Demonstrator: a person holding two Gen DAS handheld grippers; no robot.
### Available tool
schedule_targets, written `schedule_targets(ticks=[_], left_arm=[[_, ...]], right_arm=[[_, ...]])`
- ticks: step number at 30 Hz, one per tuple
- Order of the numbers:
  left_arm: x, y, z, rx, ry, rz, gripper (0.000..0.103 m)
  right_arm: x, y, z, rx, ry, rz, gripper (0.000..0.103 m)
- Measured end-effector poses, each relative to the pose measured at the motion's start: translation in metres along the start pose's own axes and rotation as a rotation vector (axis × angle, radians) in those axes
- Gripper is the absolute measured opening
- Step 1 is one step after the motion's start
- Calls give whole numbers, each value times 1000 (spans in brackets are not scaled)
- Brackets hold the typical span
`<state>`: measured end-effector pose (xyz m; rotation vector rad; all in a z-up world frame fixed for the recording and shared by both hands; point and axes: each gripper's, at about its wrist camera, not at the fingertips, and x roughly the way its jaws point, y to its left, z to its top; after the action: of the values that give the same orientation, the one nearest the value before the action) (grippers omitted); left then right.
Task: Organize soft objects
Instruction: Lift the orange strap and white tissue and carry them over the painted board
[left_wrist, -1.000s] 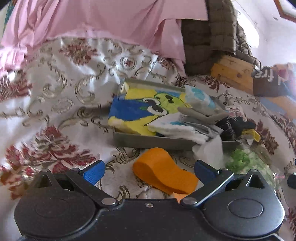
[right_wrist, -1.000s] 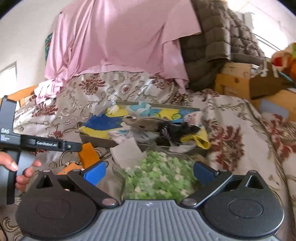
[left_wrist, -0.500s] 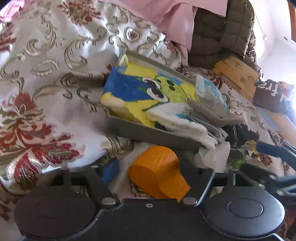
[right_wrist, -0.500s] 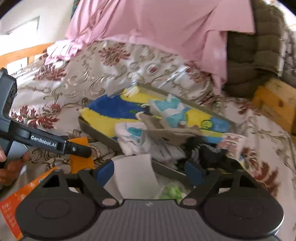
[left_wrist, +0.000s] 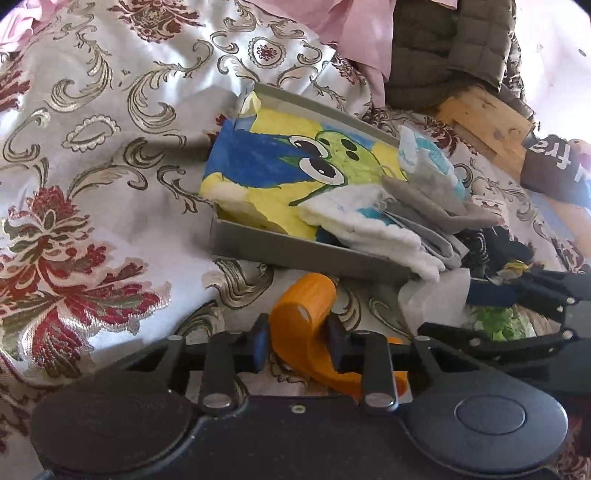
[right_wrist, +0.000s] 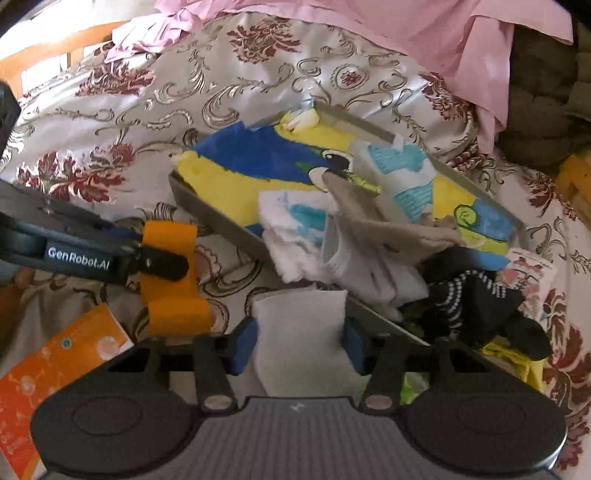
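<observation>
Left gripper (left_wrist: 297, 341): black housing, two round caps, silver pivot screws, blue pads on black fingers. Right gripper (right_wrist: 300, 343): same build, grey ribbed centre panel. White "GenRobot.AI" lettering at the right-wrist frame's left.

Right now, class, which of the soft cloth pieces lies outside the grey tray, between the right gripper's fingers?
The plain white cloth. It lies on the bedspread before the grey tray, while the printed pieces lie inside and the orange strip sits in the left gripper.

Socks (right_wrist: 332, 236) lie piled in the tray (left_wrist: 295, 254) — its cloth roll (left_wrist: 306, 302) (and tissue (right_wrist: 299, 332)) just before it.
</observation>
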<state>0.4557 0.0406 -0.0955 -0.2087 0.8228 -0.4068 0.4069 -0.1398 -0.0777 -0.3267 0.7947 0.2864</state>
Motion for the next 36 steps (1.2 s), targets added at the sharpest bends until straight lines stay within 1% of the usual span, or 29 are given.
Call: schedule_targets(ticks=[1,2,3,4,7,10,15,17,20,23,25,28,31,36], left_arm=[[0,-2,0,6,-3,9,28],[-1,-4,0,11,-4,14,27],[-2,-7,1,16,-8,21,25],[-3,-9,1,18,-11,25,23],[-7,-13,1,17,-23,31,17],[-15,-19,2,13,-38,35,14],[-30,-34,2,17,-87,34,12],[-41,-41,4,11,-121,31,12],[-57,-53,12,2,-178,26,12],[-71,-66,25,-3,-231,12,12],[-76,-78,38,8,-269,-1,12],[-72,-100,59,39,-321,-12,13],[-57,-120,82,44,-343,-45,13],[-11,-148,114,20,-330,-104,13]], right_arm=[[1,0,-1,3,-3,-1,34],[0,0,-2,4,-10,-11,31],[-1,0,-2,10,-14,-13,22],[-3,-2,-3,20,-19,-7,16],[-8,-7,-7,51,-54,9,9],[-16,-10,-14,73,-109,25,7],[-42,-14,-20,99,-237,43,6],[-54,-19,-20,115,-290,45,6],[-75,-32,-20,151,-395,63,6],[-90,-47,-16,185,-485,38,6],[-94,-63,-9,232,-534,18,6],[-91,-93,-3,331,-573,14,6],[-82,-119,1,409,-583,7,6],[-65,-159,-1,535,-562,14,6]])
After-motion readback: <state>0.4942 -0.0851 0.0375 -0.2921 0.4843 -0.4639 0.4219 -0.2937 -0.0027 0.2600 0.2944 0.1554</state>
